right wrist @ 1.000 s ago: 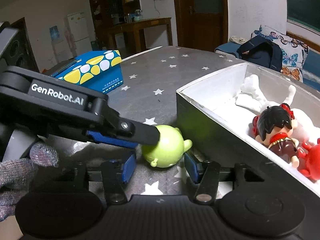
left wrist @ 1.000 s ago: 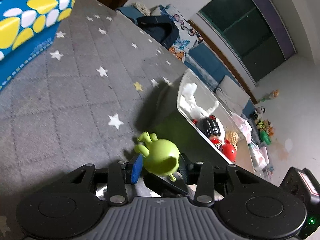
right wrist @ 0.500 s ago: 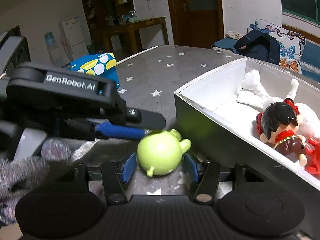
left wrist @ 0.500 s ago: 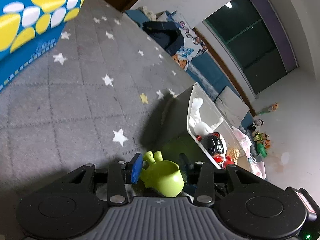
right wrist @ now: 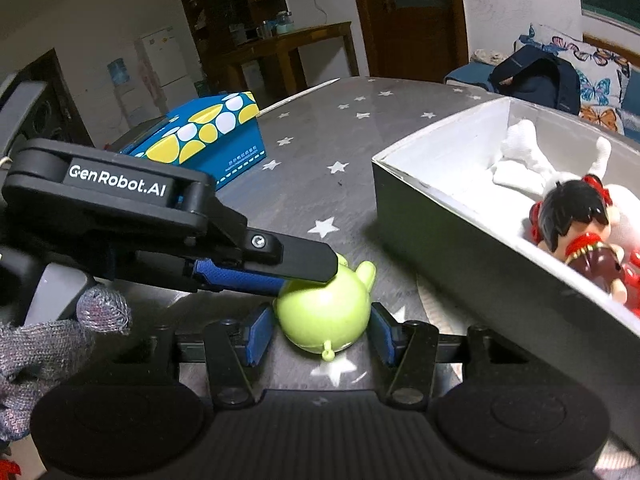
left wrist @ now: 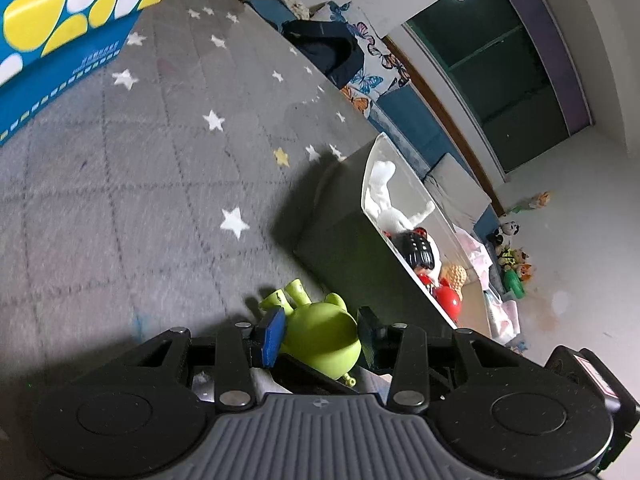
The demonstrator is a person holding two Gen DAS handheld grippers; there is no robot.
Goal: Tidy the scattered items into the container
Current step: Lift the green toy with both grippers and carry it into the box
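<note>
A round green alien toy (left wrist: pixel 320 338) sits between the pads of my left gripper (left wrist: pixel 320 338), which is shut on it just above the grey starred tablecloth. In the right wrist view the same toy (right wrist: pixel 326 314) lies between the open fingers of my right gripper (right wrist: pixel 320 334), with small gaps on both sides, and the left gripper's finger (right wrist: pixel 280 258) presses on its top. The white-lined container (right wrist: pixel 448 200) stands to the right, holding a black-haired doll (right wrist: pixel 576 220), a white plush (right wrist: pixel 532 160) and red figures. It also shows in the left wrist view (left wrist: pixel 352 236).
A blue box with yellow and white spots (right wrist: pixel 212 136) stands at the back left of the table; it also shows in the left wrist view (left wrist: pixel 60 40). A gloved hand (right wrist: pixel 44 344) is at the left. A sofa with a dark backpack (right wrist: pixel 536 80) lies beyond the table.
The left gripper has closed on the green toy and turned it, so its antennae point away. The right gripper has stayed around the toy, open.
</note>
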